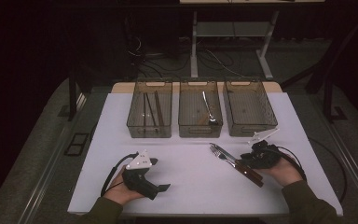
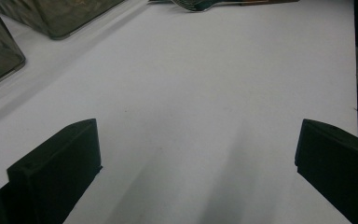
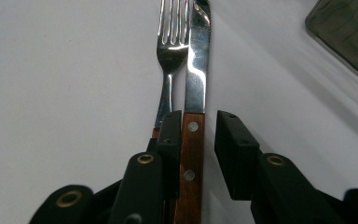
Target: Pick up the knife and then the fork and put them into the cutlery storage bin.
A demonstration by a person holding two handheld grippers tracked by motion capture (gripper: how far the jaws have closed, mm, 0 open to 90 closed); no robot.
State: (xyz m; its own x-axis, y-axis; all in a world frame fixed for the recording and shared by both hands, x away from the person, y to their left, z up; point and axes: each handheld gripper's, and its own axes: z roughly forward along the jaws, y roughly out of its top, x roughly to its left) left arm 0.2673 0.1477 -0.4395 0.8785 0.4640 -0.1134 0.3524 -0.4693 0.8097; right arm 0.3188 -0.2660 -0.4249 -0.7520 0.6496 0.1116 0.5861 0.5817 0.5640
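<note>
Near table's right front edge, right gripper (image 3: 198, 135) jaws narrow around knife (image 3: 193, 140) handle, one pad touching, not clamped; fork (image 3: 170, 60) alongside, both unsorted; trays (image 1: 200, 114) part-filled; left gripper (image 2: 191, 154) wide, idle.

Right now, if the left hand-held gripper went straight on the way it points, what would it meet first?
Mostly bare white table. The left hand-held gripper has open jaws and nothing between them; far ahead lies the fork, probably the first thing met, though depth is unclear.
</note>
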